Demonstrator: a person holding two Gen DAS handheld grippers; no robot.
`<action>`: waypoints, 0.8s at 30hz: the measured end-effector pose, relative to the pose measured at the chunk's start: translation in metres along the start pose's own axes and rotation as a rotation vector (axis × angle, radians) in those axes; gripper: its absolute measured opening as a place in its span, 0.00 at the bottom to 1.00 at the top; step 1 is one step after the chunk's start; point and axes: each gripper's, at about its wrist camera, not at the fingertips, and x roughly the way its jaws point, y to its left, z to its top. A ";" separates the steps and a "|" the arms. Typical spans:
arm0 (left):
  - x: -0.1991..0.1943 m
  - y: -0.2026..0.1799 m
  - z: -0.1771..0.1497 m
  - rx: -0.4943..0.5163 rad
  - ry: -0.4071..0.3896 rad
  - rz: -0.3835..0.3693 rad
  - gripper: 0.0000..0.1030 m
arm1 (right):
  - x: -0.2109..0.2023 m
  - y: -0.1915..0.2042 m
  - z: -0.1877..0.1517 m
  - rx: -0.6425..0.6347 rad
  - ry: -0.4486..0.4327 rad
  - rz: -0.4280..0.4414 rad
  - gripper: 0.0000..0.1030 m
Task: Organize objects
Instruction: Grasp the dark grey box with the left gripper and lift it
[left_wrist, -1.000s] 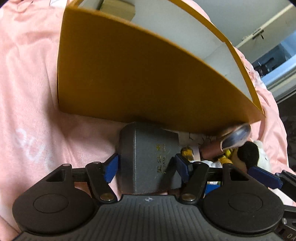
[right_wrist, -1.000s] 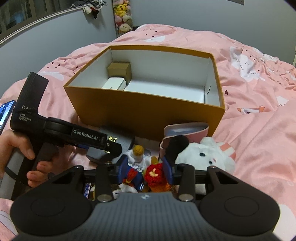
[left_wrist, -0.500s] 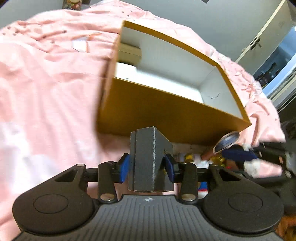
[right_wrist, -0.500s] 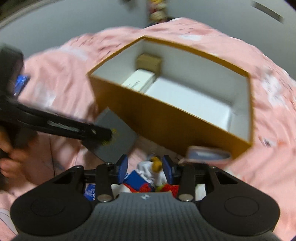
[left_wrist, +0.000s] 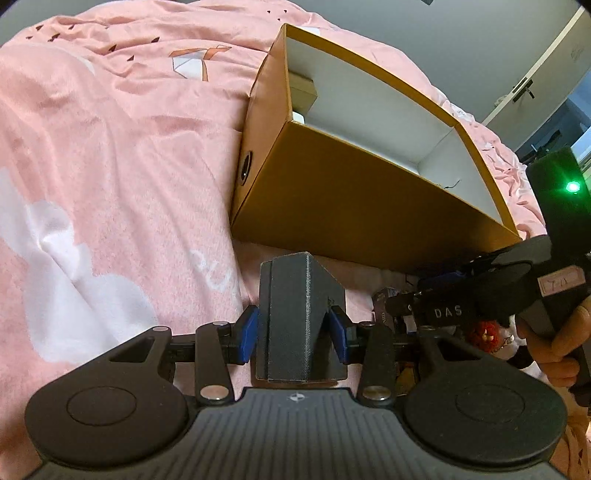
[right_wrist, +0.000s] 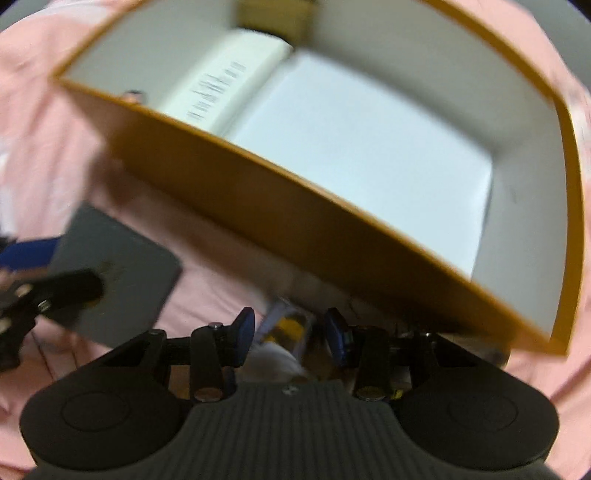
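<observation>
My left gripper (left_wrist: 293, 332) is shut on a dark grey box (left_wrist: 295, 310) and holds it lifted in front of the orange cardboard box (left_wrist: 354, 206). The grey box also shows at the left of the blurred right wrist view (right_wrist: 118, 269). The orange box (right_wrist: 332, 229) has a white inside with a white carton (right_wrist: 225, 92) and a small brown box (right_wrist: 273, 14) at its far end. My right gripper (right_wrist: 290, 332) stands low by the orange box's near wall, jaws apart around blurred small toys (right_wrist: 288, 332); whether it grips them is unclear.
All of it lies on a bed with a pink blanket (left_wrist: 110, 166). Small toys (left_wrist: 487, 332) lie by the orange box's near right corner. The right gripper's body and the hand holding it (left_wrist: 554, 325) fill the right of the left wrist view. A wardrobe (left_wrist: 535, 85) stands beyond.
My left gripper closed on the grey box and lifted it back from the orange box's wall. My right gripper swung forward and down towards the orange box, and its view is now blurred.
</observation>
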 end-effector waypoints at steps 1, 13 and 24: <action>0.000 0.001 0.000 -0.002 0.002 -0.004 0.45 | 0.000 -0.002 0.000 0.019 0.006 -0.010 0.52; 0.002 0.003 0.000 -0.003 0.003 -0.021 0.45 | 0.013 -0.010 0.024 0.193 0.160 0.004 0.62; 0.004 0.003 0.000 -0.001 0.008 -0.017 0.45 | 0.031 0.025 0.023 0.026 0.222 -0.120 0.75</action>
